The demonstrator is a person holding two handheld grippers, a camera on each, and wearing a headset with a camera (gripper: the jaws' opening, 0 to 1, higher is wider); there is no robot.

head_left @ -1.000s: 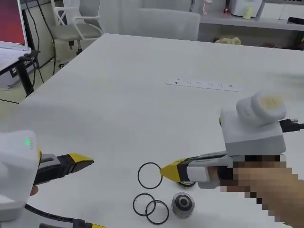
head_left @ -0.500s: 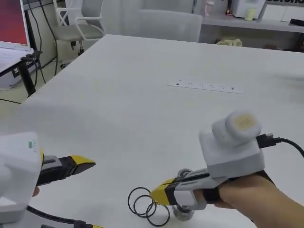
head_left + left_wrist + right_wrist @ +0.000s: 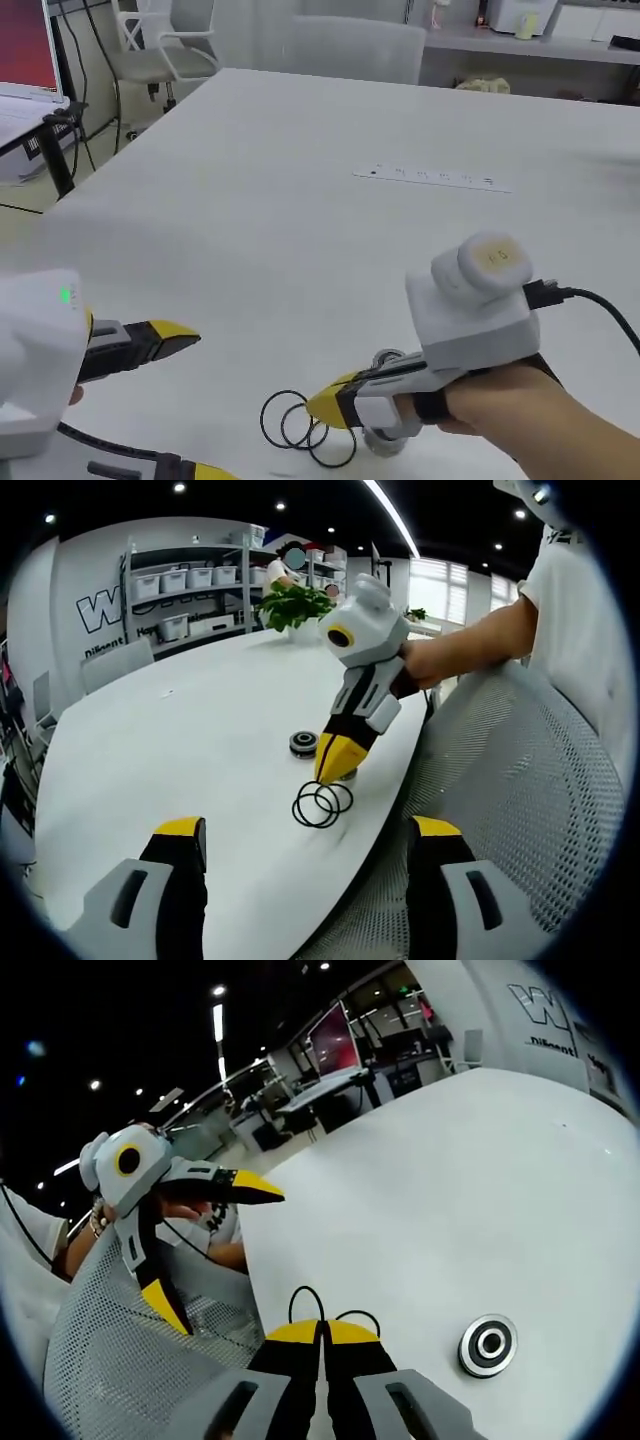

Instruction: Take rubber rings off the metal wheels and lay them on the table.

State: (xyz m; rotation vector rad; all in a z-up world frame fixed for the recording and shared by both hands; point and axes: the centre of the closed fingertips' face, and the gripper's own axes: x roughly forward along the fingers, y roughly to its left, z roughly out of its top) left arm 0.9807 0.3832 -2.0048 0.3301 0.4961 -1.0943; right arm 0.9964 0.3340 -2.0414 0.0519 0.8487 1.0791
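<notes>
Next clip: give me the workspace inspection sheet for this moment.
Surface: white table.
Job's things: rings overlapping in a heap near the edge; two wheels beside them.
Clutter: white strip mid-table.
Grippers: left gripper open, apart from the rings; right gripper shut, tips at the heap, grip on a ring unclear.
Cables: black cable from the right gripper; second cable below the left.
Surroundings: chairs, monitor, shelves, plant.
</notes>
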